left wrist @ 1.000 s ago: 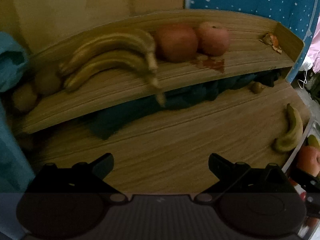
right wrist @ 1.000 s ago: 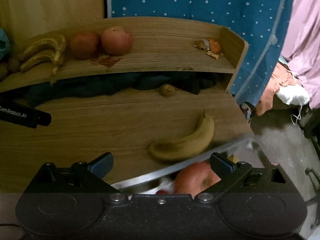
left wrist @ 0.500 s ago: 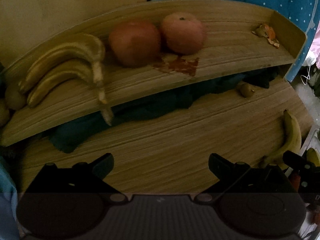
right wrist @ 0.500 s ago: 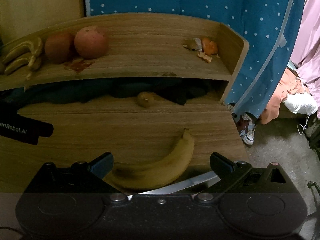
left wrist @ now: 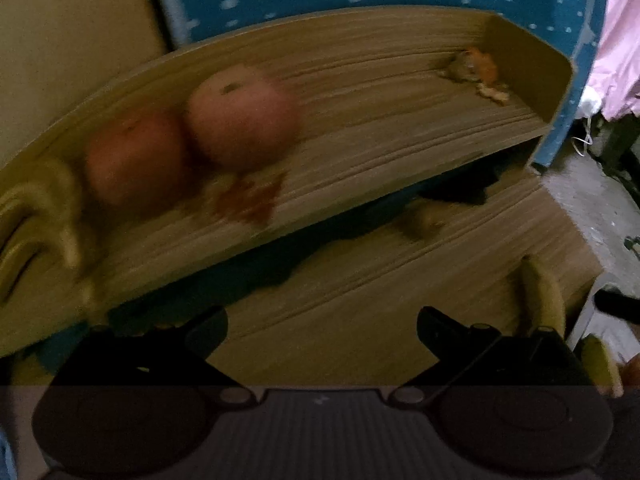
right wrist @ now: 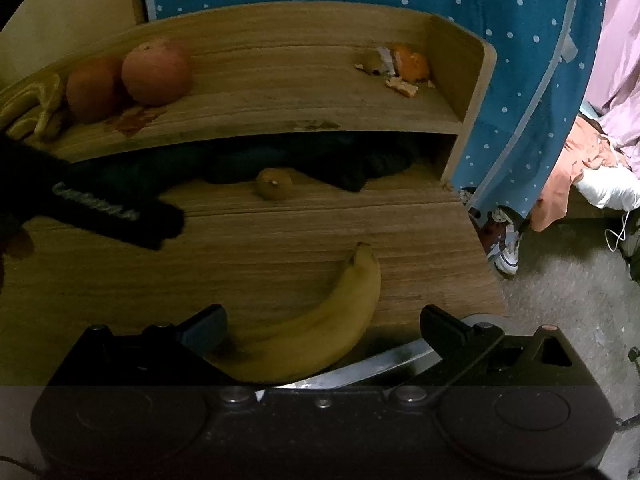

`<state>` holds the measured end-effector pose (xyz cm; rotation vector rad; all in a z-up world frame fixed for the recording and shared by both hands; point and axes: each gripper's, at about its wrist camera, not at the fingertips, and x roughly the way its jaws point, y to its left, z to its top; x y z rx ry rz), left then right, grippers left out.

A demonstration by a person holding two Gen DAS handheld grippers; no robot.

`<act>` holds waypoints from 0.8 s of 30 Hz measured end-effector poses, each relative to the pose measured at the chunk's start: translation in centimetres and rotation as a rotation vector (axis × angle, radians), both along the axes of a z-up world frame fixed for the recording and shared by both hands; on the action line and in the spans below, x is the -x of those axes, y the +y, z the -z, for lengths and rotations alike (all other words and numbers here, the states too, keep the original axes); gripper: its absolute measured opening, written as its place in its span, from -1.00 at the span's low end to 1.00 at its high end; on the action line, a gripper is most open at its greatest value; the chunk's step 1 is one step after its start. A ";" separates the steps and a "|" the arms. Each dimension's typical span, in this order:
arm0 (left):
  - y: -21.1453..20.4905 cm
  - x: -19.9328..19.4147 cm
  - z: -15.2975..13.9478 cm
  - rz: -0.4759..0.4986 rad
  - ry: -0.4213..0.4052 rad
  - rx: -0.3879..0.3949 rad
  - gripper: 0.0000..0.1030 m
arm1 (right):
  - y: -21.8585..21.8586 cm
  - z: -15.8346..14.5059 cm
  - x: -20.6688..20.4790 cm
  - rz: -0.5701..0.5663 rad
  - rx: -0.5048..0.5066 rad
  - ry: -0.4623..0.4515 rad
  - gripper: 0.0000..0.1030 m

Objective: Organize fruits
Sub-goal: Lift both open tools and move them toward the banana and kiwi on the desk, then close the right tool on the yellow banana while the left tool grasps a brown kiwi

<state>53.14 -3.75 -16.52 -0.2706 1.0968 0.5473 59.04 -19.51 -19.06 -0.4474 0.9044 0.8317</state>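
Observation:
Two red apples sit side by side on the upper wooden shelf, with a bunch of bananas at their left. The apples and bananas look blurred in the left wrist view. A single yellow banana lies on the lower board, between the fingers of my open right gripper. My left gripper is open and empty above the lower board; the same banana lies to its right. A small brown fruit rests at the shelf's shadowed mouth.
Orange peel scraps lie in the shelf's right corner. Dark cloth fills the space under the shelf. A metal bowl rim shows at the board's near edge. A dotted blue curtain and a shoe stand to the right.
Both views have swung right; the apples and bananas slid leftward in frame. The right gripper moved forward over the banana, which now lies between its fingers; the apple in the bowl is out of sight.

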 end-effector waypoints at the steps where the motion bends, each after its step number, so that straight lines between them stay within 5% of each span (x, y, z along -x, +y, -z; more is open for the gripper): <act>1: -0.2 -0.5 0.1 0.011 -0.002 0.000 0.99 | 0.0 0.1 -0.2 0.002 -0.001 0.000 0.98; 17: -1.5 -6.5 2.2 0.111 -0.014 0.031 0.99 | -0.3 0.7 -1.3 0.053 -0.058 0.056 0.95; 24: -1.3 -7.6 2.6 0.132 -0.034 0.049 0.97 | 0.2 1.1 -1.3 0.068 -0.076 0.087 0.73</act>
